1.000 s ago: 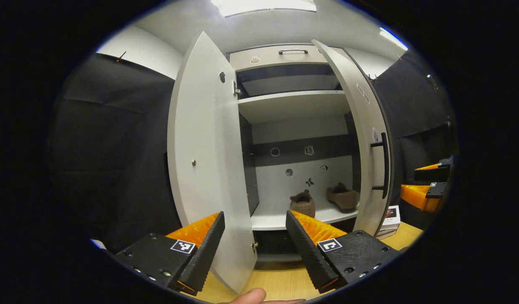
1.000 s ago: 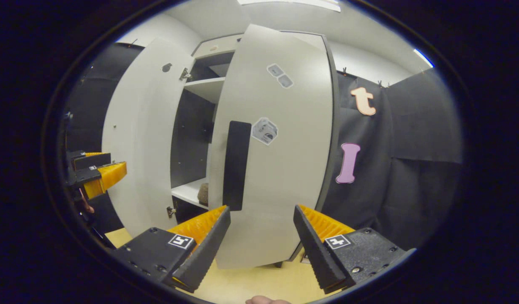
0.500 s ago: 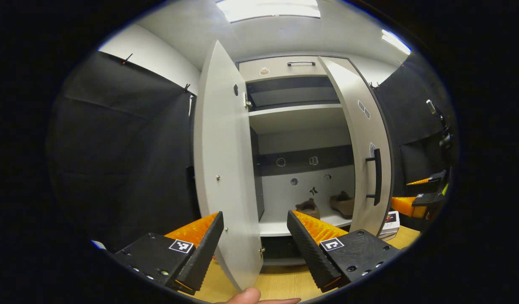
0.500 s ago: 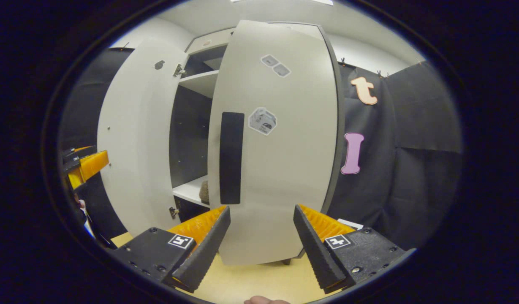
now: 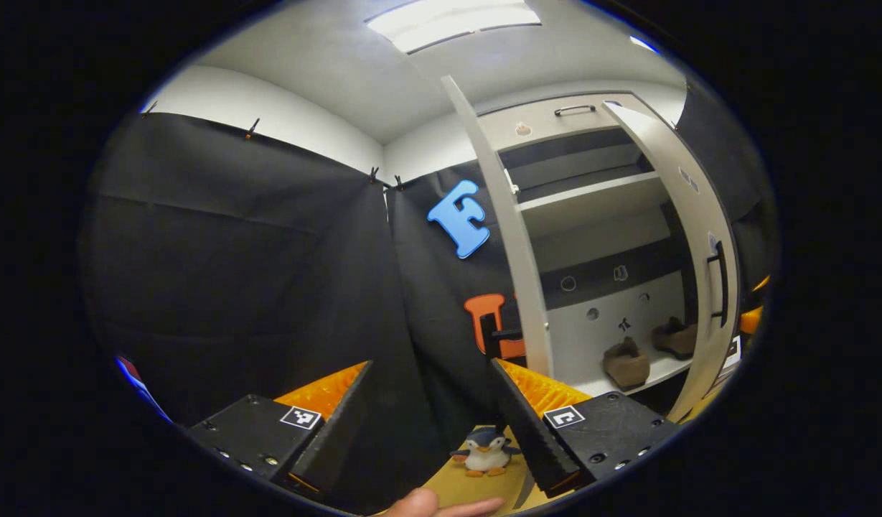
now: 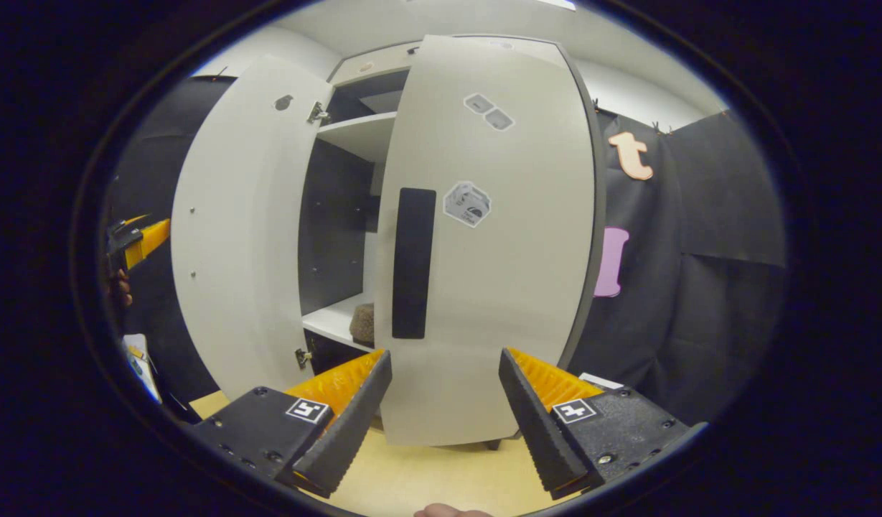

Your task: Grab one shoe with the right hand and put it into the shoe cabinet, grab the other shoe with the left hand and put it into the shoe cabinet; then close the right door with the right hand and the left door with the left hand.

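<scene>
In the left gripper view, the left gripper [image 5: 430, 409] is hanging with its fingers spread wide, gripping nothing and touching nothing; black booth cloth is showing in the gap between them. Just beyond its right finger a small toy penguin [image 5: 486, 450] is standing on the wooden floor [image 5: 462, 488], and a fingertip [image 5: 441, 506] of the holding hand is peeking in at the bottom edge. To the right of that gripper the shoe cabinet [image 5: 591, 237] is standing with both doors ajar: the left door [image 5: 509, 237] is showing almost edge-on, the right door [image 5: 702, 244] with its dark handle [image 5: 719, 280] is angling outward. Both shoes are sitting on the lower shelf [image 5: 627, 373] inside, one shoe [image 5: 625, 363] nearer the front, the other shoe [image 5: 674, 337] behind it and to the right, close to the right door. In the right gripper view, the right gripper [image 6: 444, 402] is likewise hanging wide open and empty, pointing at the outer face of the right door [image 6: 498, 237], close to it but not touching; the door's long dark handle [image 6: 412, 262] is sitting above its left finger. The left door [image 6: 240, 222] is swinging open at the left, and part of a shoe [image 6: 363, 323] is showing on the shelf through the gap between the doors. The other gripper [image 6: 135, 240] is hovering at the far left edge of that view.
</scene>
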Demonstrator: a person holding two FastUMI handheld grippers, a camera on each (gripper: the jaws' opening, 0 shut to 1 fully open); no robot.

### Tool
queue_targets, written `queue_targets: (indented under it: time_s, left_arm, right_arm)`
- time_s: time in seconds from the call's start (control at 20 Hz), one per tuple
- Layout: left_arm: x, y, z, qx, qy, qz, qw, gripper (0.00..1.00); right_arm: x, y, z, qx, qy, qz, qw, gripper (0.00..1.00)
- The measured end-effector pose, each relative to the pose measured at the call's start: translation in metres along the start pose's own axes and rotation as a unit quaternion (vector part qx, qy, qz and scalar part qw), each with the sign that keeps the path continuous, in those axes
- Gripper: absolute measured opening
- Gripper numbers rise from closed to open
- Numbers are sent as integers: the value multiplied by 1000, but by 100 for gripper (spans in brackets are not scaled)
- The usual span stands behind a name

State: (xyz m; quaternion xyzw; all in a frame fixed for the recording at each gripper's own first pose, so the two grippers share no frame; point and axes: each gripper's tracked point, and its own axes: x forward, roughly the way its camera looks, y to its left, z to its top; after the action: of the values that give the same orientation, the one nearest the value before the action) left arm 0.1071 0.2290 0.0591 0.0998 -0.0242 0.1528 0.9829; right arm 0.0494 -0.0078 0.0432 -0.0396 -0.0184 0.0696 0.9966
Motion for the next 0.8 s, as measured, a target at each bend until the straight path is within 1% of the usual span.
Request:
queue_targets:
  time_s: [0.05, 0.1, 0.2, 0.3, 0.5, 0.7, 0.8]
  left_arm:
    - [2, -5, -16, -3, 34, -16, 999, 94]
    - [0, -5, -4, -4, 5, -17, 1000, 95]
    - [-3, -10, 0, -7, 4, -30, 1000, 86]
    - [-5, -20, -1, -22, 7, -45, 999, 85]
    - [-9, -44, 3, -48, 10, -60, 997, 84]
    - [-12, -72, 7, -47, 1, -94, 995, 84]
    - [-13, -90, 12, -54, -6, -113, 992, 85]
  right_arm:
    - [-1, -1, -1, -1, 2, -2, 1000, 99]
    - [-3, -3, -1, -3, 2, -5, 1000, 98]
    - [-6, -7, -2, -3, 1, -12, 1000, 98]
    - [-6, -7, -5, 1, 5, -16, 1000, 98]
    - [-9, -10, -6, 6, 5, -26, 1000, 98]
    - [-14, -15, -7, 3, 7, -39, 999, 99]
    - [-18, -19, -8, 4, 6, -46, 999, 99]
